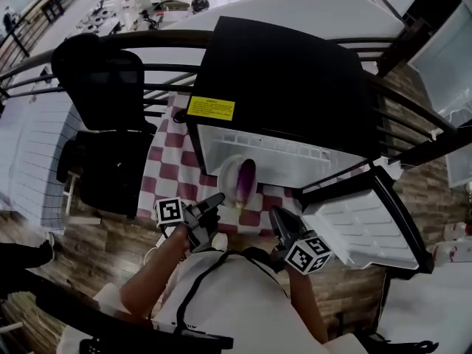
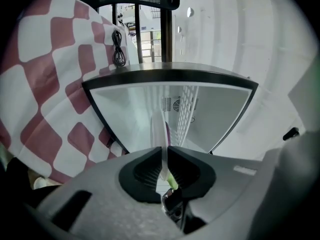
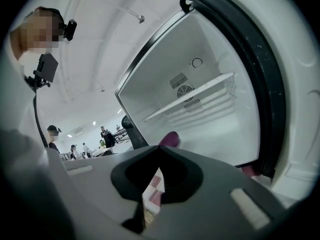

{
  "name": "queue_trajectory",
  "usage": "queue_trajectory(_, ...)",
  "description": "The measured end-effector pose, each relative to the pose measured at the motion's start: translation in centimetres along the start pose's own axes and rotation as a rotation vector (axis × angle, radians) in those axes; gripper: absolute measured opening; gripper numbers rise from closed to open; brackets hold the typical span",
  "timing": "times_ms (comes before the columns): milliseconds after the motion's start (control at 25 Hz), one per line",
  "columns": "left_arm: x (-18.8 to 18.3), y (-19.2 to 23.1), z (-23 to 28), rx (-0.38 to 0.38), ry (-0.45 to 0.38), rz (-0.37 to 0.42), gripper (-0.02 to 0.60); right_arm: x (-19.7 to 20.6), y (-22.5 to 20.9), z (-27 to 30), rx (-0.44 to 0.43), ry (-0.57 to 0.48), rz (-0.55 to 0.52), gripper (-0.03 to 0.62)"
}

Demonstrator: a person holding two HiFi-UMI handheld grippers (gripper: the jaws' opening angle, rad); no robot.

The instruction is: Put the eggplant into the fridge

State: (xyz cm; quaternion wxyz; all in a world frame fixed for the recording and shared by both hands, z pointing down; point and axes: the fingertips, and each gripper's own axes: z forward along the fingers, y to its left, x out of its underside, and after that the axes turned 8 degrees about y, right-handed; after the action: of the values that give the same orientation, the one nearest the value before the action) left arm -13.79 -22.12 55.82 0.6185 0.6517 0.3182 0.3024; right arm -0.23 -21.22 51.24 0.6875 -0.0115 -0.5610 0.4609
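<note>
Just past left fingers (image 2: 145, 171), eggplant (image 1: 245, 181) lies on plate (image 1: 227, 174).

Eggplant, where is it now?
In the head view, centre, the eggplant lies on a white plate at the mouth of the open fridge, the plate held by the left gripper.

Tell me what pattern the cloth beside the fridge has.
The cloth is red-and-white checked, clearest in the left gripper view.
</note>
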Motion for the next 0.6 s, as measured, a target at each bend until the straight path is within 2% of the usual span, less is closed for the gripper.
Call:
queue_trajectory(120, -0.6, 0.1, -0.4, 0.006, -0.005, -0.007, 0.040, -0.1, 0.5, 0.9, -0.001, 0.020, -0.003, 0.006)
queue_trajectory(280, -0.8, 2.3, -1.5, -0.047, -0.003, -0.055, 0.040, -0.4, 0.8, 1.9, 0.001, 0.047, -0.008, 0.006)
queue_trajectory(400, -1.0, 1.3, -1.1, -0.010, 0.000, -0.027, 0.041, -0.7, 0.9, 2.3, 0.003, 0.060, -0.015, 0.006)
queue_trajectory(600, -1.2, 2.1, -0.9, -0.022, 0.001, -0.034, 0.041, -1.2, 0.7, 3.0, -0.007, 0.077, -0.026, 0.006)
